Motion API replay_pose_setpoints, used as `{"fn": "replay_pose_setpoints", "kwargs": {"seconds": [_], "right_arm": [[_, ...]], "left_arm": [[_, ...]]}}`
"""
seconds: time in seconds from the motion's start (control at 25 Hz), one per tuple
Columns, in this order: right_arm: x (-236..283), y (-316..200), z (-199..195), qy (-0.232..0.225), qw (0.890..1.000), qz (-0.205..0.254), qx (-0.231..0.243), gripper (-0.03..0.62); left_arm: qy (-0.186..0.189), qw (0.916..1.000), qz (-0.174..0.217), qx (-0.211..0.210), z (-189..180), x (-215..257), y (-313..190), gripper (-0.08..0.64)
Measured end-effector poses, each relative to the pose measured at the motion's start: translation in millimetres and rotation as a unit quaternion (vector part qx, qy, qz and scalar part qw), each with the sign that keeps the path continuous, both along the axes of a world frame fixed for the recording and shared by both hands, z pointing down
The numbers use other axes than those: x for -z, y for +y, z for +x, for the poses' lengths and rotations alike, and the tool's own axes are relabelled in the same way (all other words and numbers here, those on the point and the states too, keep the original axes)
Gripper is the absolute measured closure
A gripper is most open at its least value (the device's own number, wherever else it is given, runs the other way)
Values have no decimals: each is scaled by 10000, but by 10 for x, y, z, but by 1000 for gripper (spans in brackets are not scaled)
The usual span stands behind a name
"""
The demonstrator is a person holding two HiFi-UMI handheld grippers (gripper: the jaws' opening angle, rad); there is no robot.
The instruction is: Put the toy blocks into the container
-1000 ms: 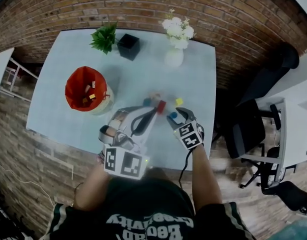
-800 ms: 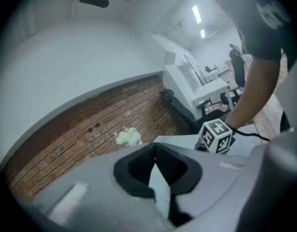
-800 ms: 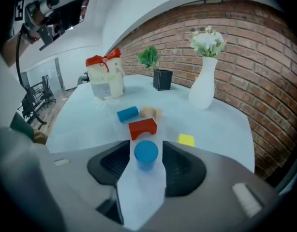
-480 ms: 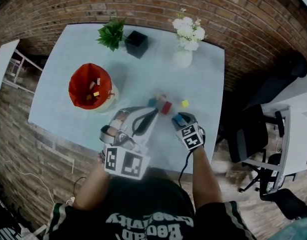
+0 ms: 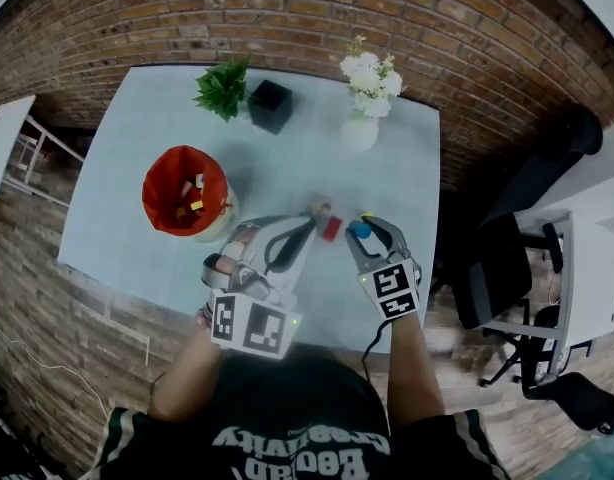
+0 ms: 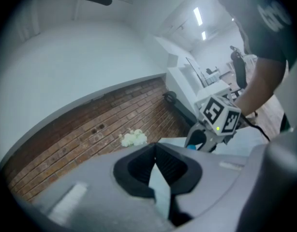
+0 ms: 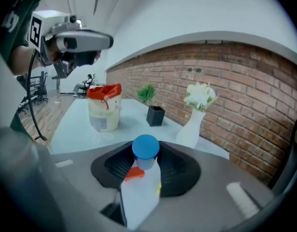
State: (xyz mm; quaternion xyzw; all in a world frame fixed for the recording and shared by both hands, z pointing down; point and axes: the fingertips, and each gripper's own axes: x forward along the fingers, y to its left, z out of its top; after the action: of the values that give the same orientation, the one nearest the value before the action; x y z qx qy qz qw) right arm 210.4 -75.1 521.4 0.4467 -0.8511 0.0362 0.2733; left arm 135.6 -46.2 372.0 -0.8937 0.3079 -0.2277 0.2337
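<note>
You're lifting the blue block (image 7: 145, 147) off the counter (image 5: 137, 128) in your right hand-held gripper (image 5: 363, 226), jaws just closing to clamp it, next carrying it to the container (image 5: 150, 190) at left, with left hand-held gripper (image 6: 155, 151) idling closed, empty.

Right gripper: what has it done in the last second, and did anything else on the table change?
The right gripper has just been closing its jaws on the blue block and has lifted it off the table. The red block, the red container and the vase stayed put.
</note>
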Motion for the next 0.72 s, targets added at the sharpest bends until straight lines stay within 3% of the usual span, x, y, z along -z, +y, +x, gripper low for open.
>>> {"fn": "replay_pose_setpoints", "kwargs": {"seconds": [0.24, 0.44, 0.64, 0.72], "right_arm": [[1146, 53, -324, -186, 9947, 1009, 45, 442], [2113, 185, -565, -510, 9733, 2236, 53, 442], [2109, 195, -720, -48, 9791, 2031, 139, 442], [2110, 137, -790, -56, 9794, 2013, 155, 442]], "left_arm": [[114, 9995, 145, -252, -115, 258, -102, 555], [192, 9995, 116, -203, -263, 335, -240, 555], [266, 9992, 151, -252, -342, 413, -326, 555], [281, 9991, 163, -254, -387, 427, -376, 555]]}}
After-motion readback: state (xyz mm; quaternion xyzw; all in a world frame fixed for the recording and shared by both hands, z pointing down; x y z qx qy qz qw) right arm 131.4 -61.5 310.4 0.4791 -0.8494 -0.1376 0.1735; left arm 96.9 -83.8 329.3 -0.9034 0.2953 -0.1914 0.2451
